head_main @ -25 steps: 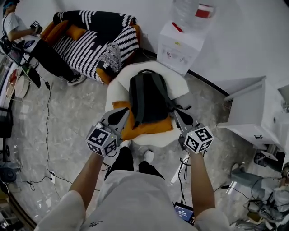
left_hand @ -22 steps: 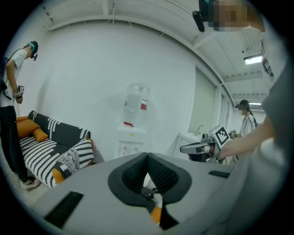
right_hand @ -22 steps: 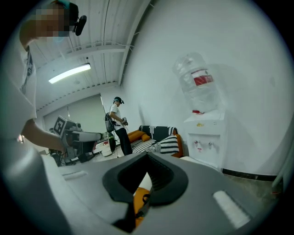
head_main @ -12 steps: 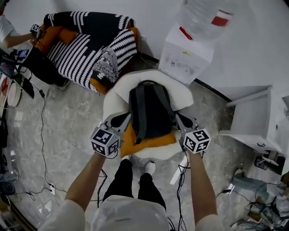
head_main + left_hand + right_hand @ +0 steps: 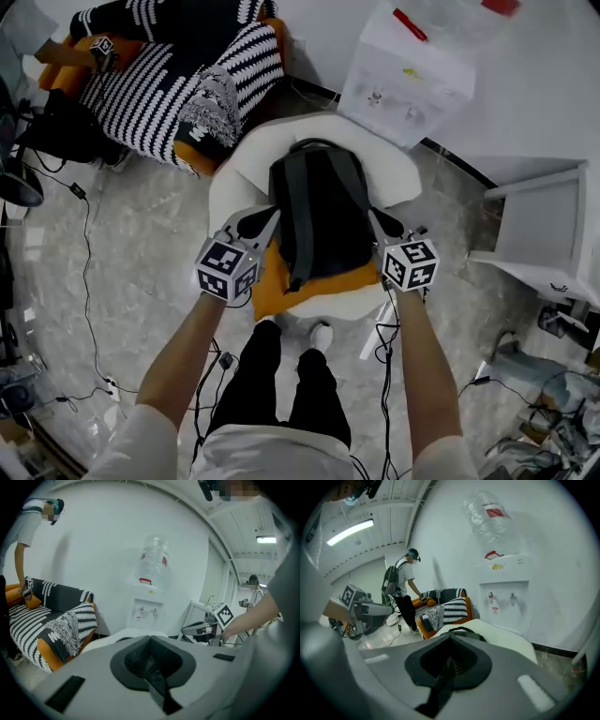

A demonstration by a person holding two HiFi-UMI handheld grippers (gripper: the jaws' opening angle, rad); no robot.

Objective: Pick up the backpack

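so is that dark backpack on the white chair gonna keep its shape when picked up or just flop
Probably soft: the backpack is fabric and lies slumped on the white chair, so it would likely sag when lifted. Its loose shoulder strap may dangle and swing. It looks fairly flat, so perhaps light, though that's uncertain.

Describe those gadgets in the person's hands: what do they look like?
The left claw and right claw are grey moulded shells, dark and ribbed inside. Each carries a cube of black-and-white square markers. The person wears a white short-sleeved shirt.
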